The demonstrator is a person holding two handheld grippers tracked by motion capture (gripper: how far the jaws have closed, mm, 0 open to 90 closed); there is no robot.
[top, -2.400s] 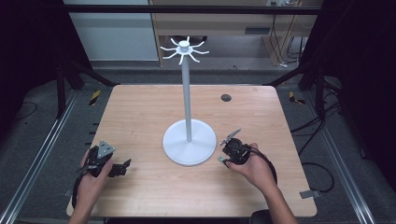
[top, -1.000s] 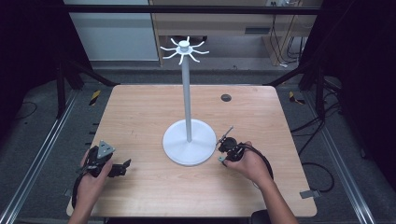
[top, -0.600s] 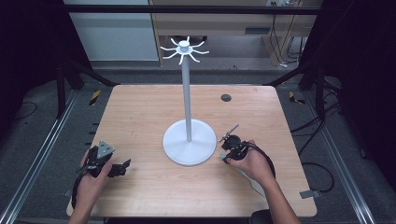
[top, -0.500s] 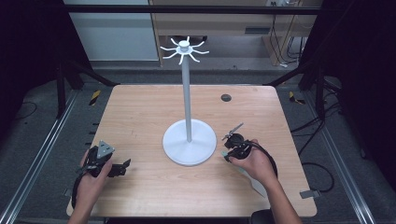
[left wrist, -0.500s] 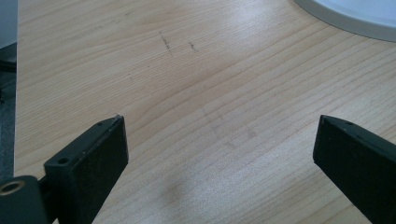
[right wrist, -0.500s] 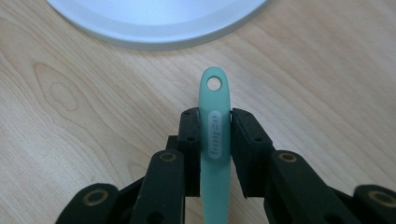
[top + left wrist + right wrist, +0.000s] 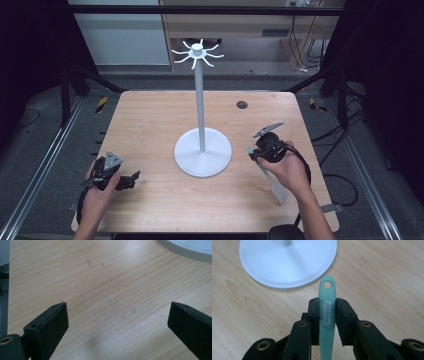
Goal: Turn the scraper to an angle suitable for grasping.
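While scuffed, the wooden table (image 7: 150, 125) sits amid dark framing (image 7: 70, 80) — floor grey

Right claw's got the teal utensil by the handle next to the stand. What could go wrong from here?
1. The right claw pinches only the narrow handle; the utensil may pivot or slip.
2. The stand is tall on a small base; a bump could tip it.
3. The hanging hole is small, easy to miss a hook.

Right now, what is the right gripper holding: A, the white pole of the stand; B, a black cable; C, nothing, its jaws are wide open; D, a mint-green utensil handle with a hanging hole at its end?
D: in the right gripper view the right gripper is shut on the mint-green utensil handle, whose holed end points toward the white stand base.
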